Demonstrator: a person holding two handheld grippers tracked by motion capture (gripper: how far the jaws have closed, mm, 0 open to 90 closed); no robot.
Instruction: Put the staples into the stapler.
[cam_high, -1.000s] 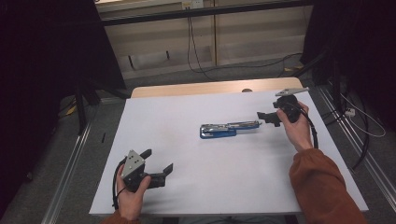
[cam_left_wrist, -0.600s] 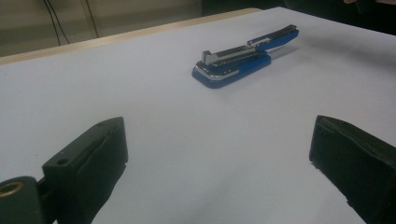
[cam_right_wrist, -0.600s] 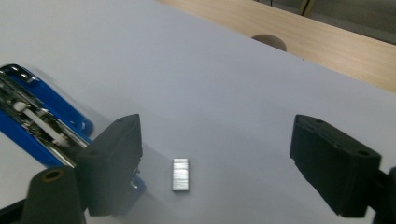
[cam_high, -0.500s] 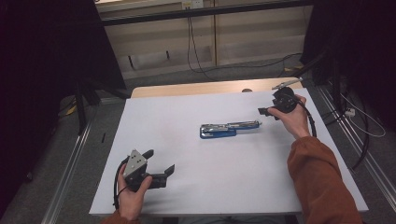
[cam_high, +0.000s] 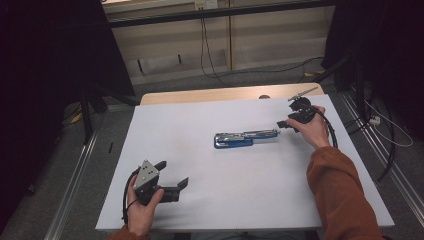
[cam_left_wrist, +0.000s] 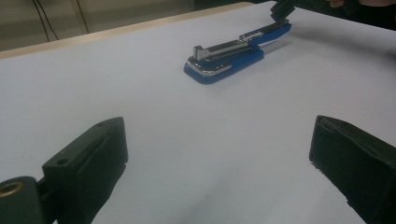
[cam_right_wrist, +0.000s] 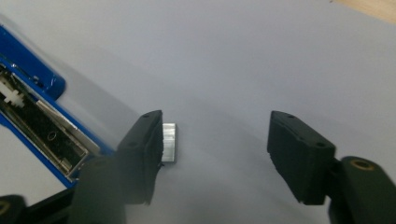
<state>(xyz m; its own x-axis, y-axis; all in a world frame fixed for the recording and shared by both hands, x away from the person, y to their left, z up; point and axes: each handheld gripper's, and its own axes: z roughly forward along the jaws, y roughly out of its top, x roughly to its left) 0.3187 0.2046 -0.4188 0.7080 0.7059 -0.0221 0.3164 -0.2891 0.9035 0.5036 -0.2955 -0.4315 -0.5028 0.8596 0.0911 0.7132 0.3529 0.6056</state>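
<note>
A blue stapler (cam_high: 243, 138) lies swung fully open and flat near the middle of the white tabletop (cam_high: 210, 195), its chrome staple channel facing up. A small silver block of staples (cam_right_wrist: 169, 142) lies on the tabletop just beside the stapler's open end.

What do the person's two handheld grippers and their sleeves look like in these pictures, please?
Both are black two-jaw tools. The left gripper carries a grey three-cornered plate on top and trails a black cable. The right gripper also trails a looping black cable. The jaws are blocky black pads with small holes. The right arm wears a rust-orange sleeve.
</note>
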